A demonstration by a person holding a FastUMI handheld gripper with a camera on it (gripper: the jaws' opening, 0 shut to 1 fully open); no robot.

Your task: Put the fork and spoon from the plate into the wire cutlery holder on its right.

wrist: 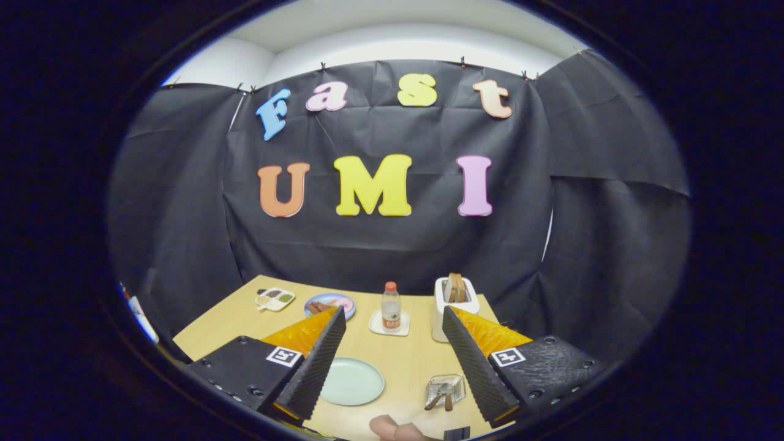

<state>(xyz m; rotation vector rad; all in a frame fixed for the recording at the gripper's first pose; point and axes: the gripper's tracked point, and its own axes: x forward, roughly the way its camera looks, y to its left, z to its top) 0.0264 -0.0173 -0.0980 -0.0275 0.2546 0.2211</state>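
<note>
Tool point(392, 321) spread wide, fingers apart above the bench point(404, 361), pinching nothing. One pale green plate point(352, 381) lies between the fingers, nearer the left one, its surface bare. One wire cutlery holder point(445, 389) sits to the plate's right, just beside the right finger, with two wooden-handled utensils point(442, 399) lying in it. Beyond the fingers: one bottle point(391, 307) on a white coaster point(388, 324), one white toaster point(454, 300) holding bread, one plate of food point(331, 304), one small compartment dish point(275, 299). Fingertip point(392, 427) visible at the near bench edge.
</note>
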